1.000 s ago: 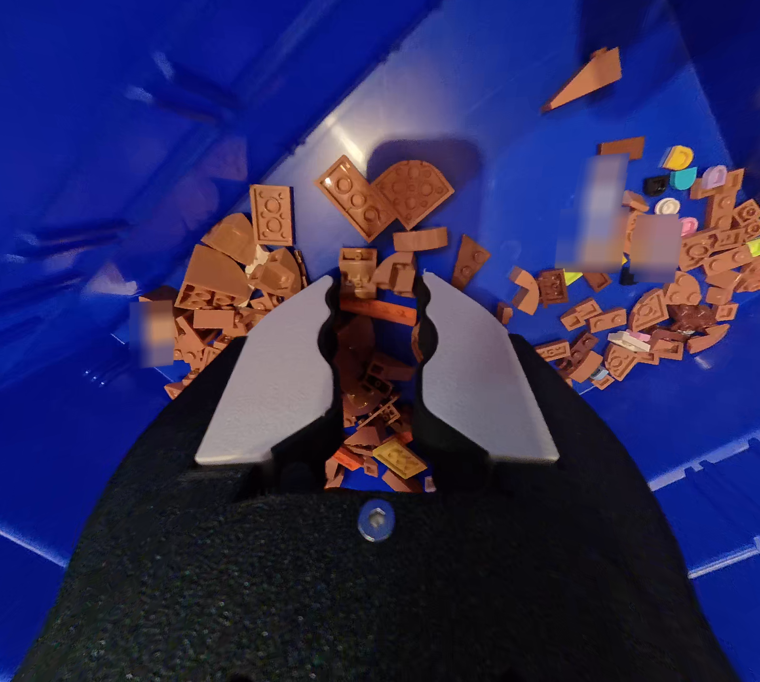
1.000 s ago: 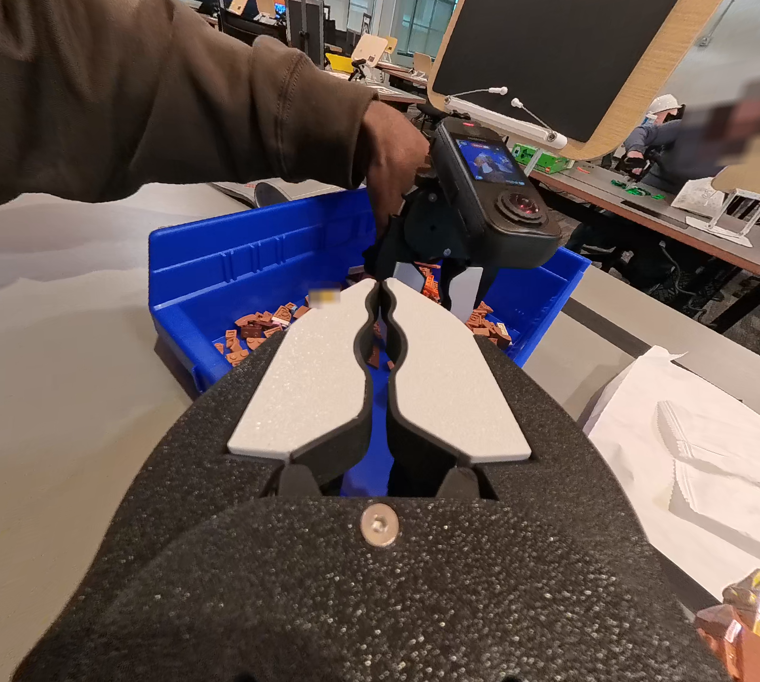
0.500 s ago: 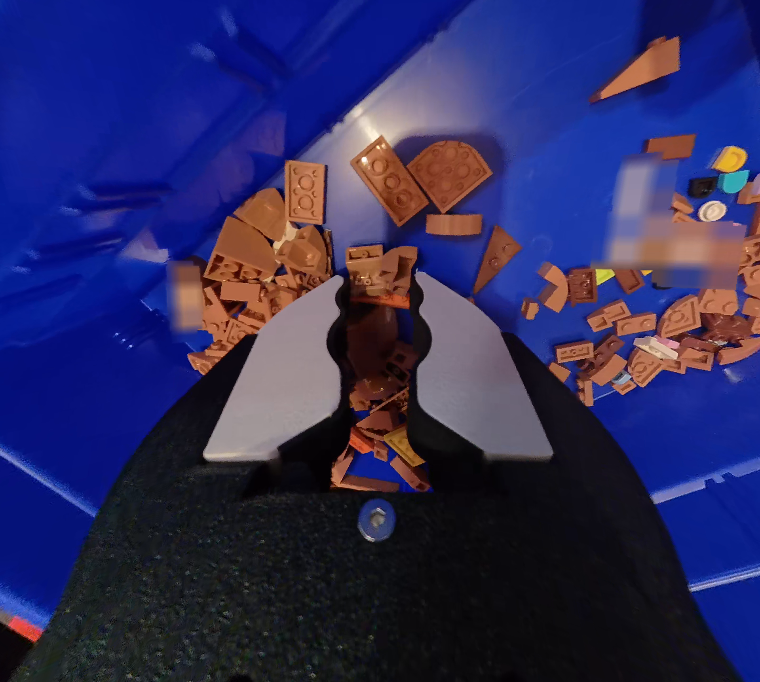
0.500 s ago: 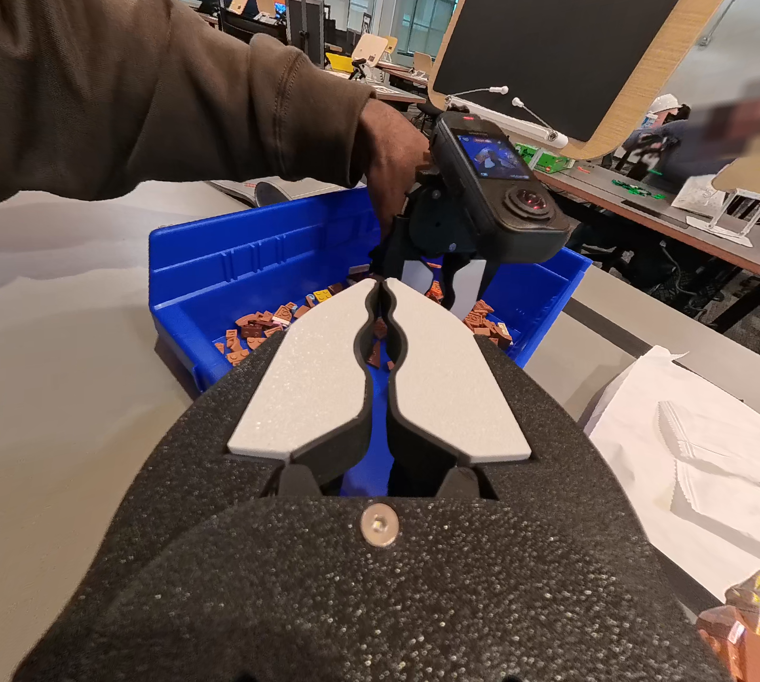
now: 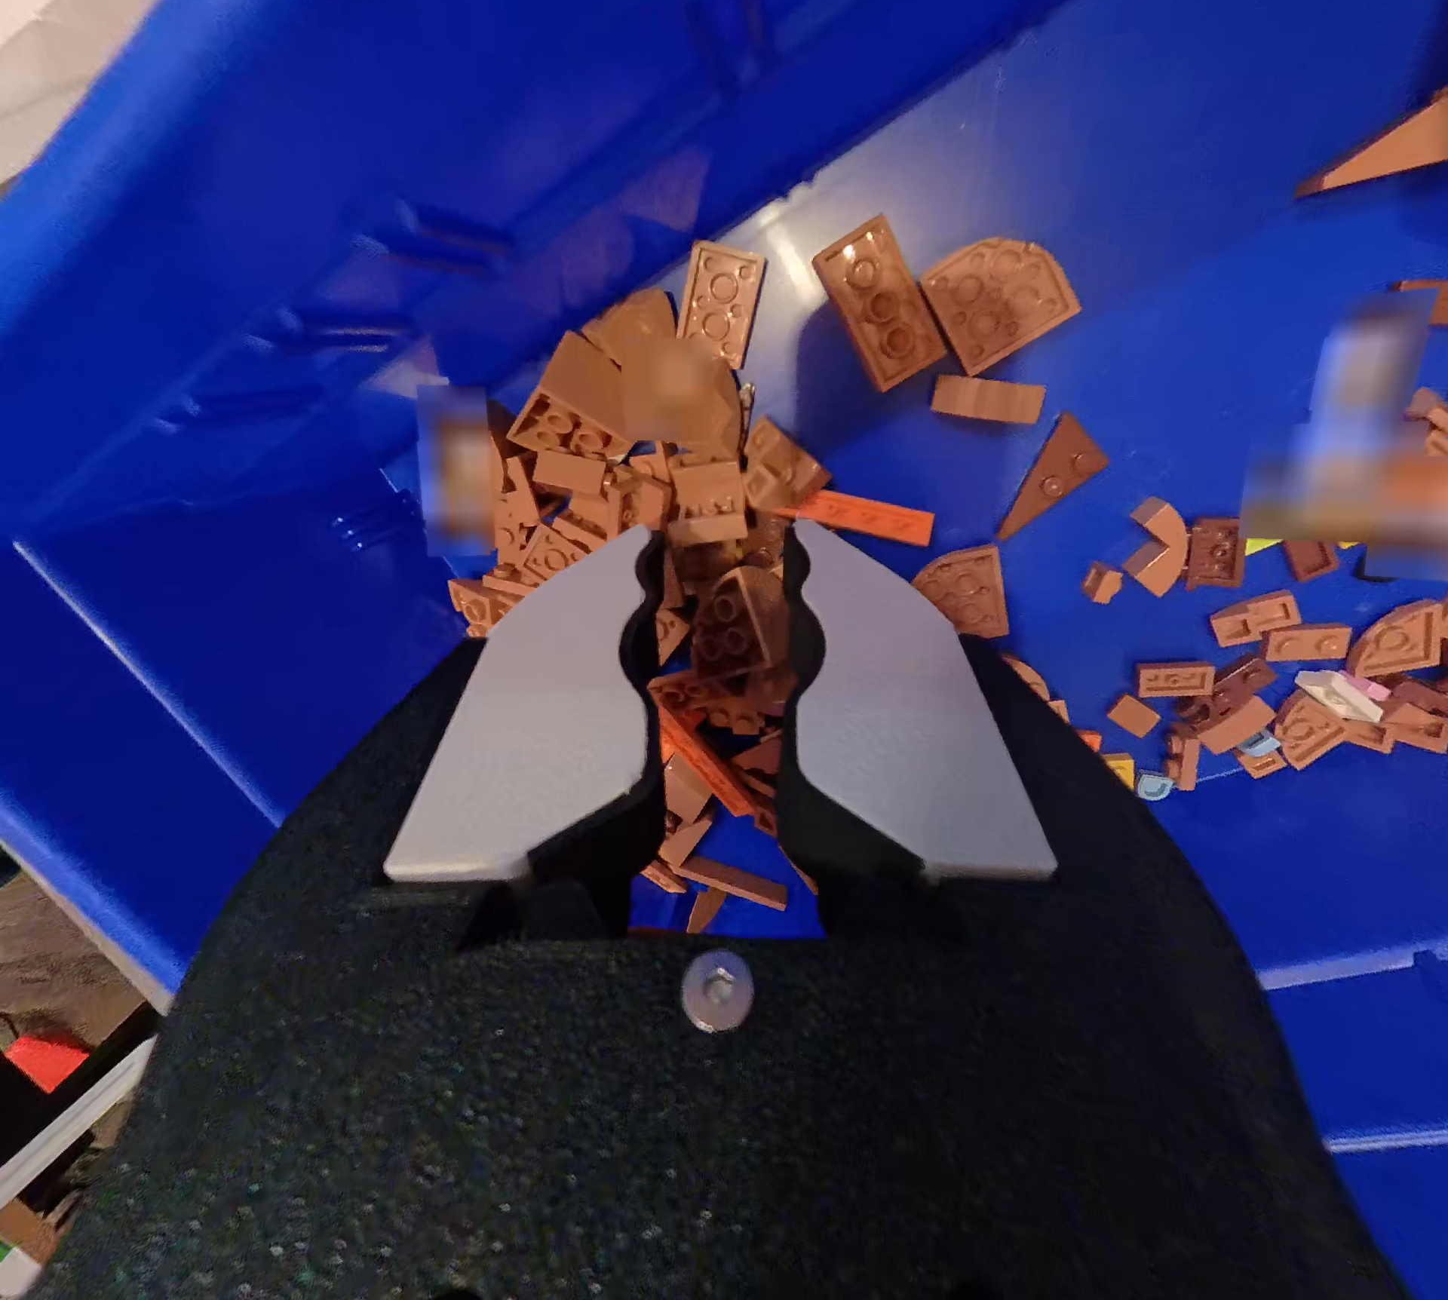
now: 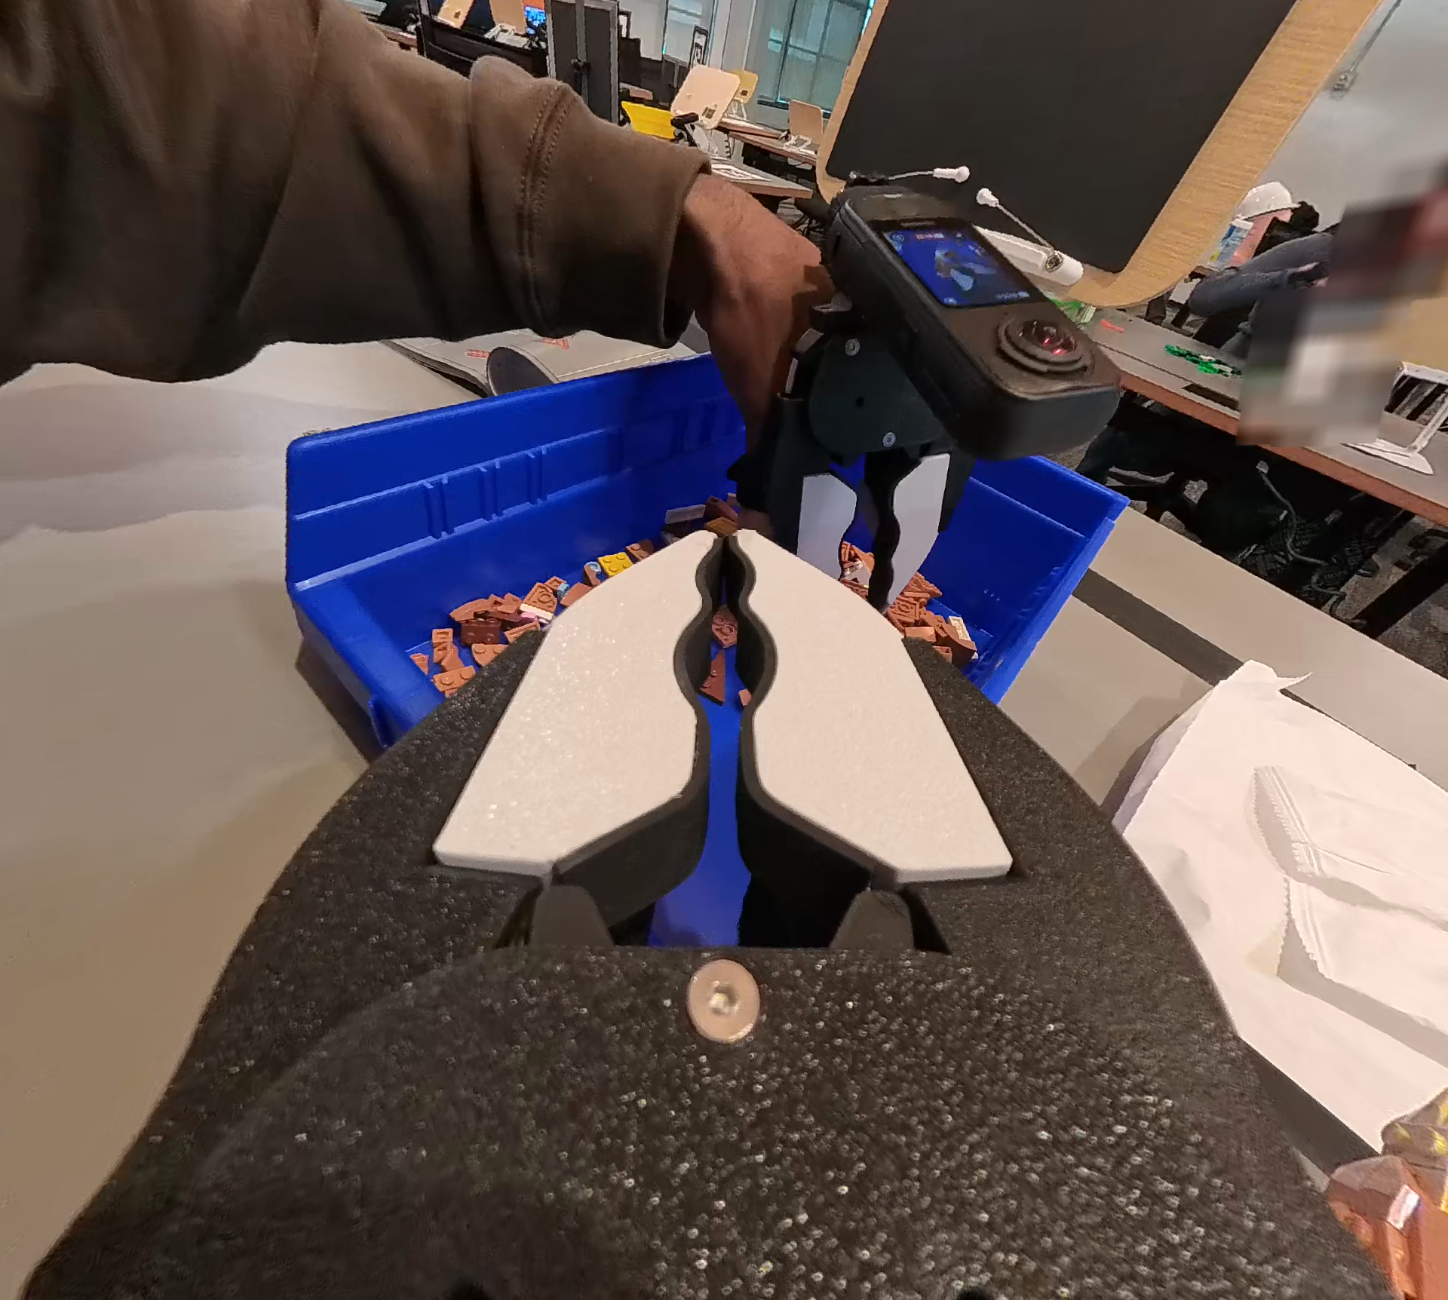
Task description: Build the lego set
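A blue bin holds a pile of brown lego pieces and more scattered ones. My left gripper hangs over the pile, shut on a dark brown plate held between its fingers. In the right wrist view the left gripper is raised above the pieces at the far right of the bin, held by a hand in a brown sleeve. My right gripper is shut and empty, above the bin's near edge.
White paper lies on the grey table to the right of the bin. A copper-coloured object shows at the bottom right corner. A black board with a wooden rim stands behind. A few coloured pieces lie among the brown ones. Across from one pair of fingers to the other is roughly 20 cm.
My left gripper closed a little on the dark brown plate, then rose and drew back from the pile; the bin's rim now shows. My right gripper has not moved.
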